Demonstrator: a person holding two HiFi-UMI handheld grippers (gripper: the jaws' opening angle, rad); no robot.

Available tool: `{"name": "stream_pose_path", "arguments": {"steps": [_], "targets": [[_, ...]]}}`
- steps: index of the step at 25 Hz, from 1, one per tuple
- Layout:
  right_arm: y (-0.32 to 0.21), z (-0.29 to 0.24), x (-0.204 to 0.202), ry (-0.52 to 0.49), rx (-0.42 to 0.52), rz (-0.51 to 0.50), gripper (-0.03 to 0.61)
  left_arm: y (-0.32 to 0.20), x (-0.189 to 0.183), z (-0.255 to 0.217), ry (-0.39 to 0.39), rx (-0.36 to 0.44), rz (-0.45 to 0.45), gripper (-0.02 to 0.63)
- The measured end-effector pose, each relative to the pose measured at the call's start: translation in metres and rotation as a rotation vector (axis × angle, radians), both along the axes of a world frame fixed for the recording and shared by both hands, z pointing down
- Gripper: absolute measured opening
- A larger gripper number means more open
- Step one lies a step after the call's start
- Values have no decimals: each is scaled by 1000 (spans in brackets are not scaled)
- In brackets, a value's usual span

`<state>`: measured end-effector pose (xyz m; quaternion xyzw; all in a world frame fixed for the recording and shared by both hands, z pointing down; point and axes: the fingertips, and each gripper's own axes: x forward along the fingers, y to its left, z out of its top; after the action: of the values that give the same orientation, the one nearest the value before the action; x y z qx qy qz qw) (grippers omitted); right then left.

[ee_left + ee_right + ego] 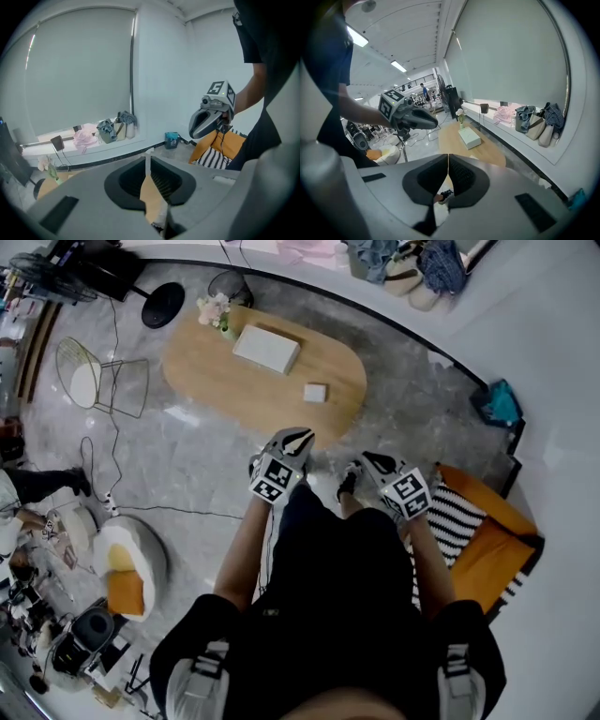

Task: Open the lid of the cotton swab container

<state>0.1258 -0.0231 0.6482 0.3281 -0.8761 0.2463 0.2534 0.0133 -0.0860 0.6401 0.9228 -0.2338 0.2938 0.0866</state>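
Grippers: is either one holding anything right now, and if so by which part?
Nothing is held. The left gripper and the right gripper both have their jaws together and empty, in the air near the oval wooden table.

The person wears a black short-sleeved top and black trousers, with a dark shoe on a pale sole. Grey shoulder straps with buckles lie over both shoulders. The left hand-held gripper and the right hand-held gripper are smooth grey shells with black ribbed pads inside the jaws. Each carries a white cube printed with black square markers. A thin dark cable hangs beneath the right one.
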Motion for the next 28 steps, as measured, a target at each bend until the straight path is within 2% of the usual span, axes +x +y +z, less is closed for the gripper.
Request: {"name": "stream_pose_path", "arguments": {"steps": [5,12,16,22,28], "targets": [[-32,20,-15,4,-25,65,-3,-44,-20,43,-62,-9,48,30],[-66,40,-32,25,-49,65,-3,-65,-23,116,-170,-30,144,67],[-76,58,-50,7,-75,79,-3,-81,-34,162,-209,-69,130,119],[-79,94,-50,3,-147,74,-3,-105,-19,229,-266,-98,141,124],[-75,123,-48,-3,-181,75,-3,-114,-9,290,-376,-60,199,149]]}}
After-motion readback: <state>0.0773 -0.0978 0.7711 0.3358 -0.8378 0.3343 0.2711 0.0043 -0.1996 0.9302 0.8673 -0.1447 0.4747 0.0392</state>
